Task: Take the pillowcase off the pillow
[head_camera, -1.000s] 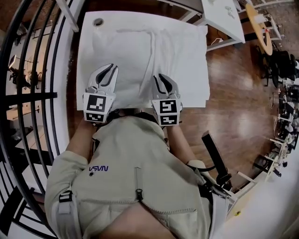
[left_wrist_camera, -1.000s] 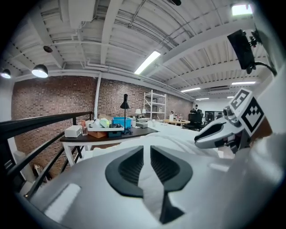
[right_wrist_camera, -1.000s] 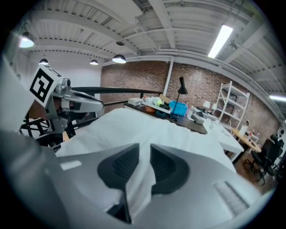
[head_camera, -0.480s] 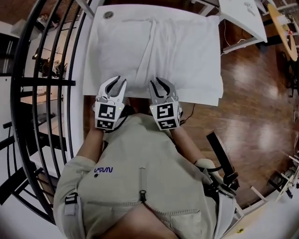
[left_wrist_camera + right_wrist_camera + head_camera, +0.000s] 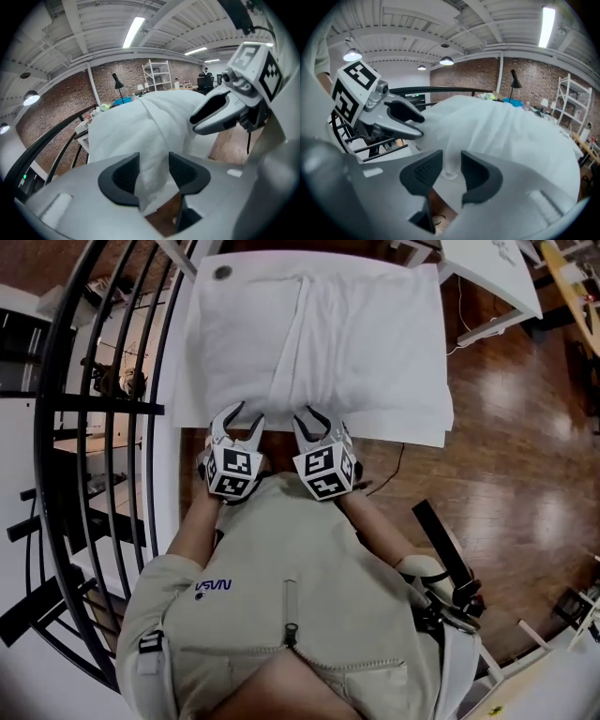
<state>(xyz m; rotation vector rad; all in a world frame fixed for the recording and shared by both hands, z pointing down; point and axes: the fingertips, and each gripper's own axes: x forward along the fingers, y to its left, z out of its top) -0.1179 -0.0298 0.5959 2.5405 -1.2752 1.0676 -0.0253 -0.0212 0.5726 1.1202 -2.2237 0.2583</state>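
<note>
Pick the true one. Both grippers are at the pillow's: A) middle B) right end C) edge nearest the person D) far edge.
C: the head view shows the left gripper and right gripper side by side at the near edge of the pillow; their jaws have just been opening, with pillowcase between them.

The right tongs [image 5: 451,162], jaws just opened wider, straddle a fold of white pillowcase [image 5: 511,136].

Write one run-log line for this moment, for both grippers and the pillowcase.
left gripper: jaws just opening, pillowcase fabric between, not clamped | right gripper: same | pillowcase: not yet pulled off
</note>
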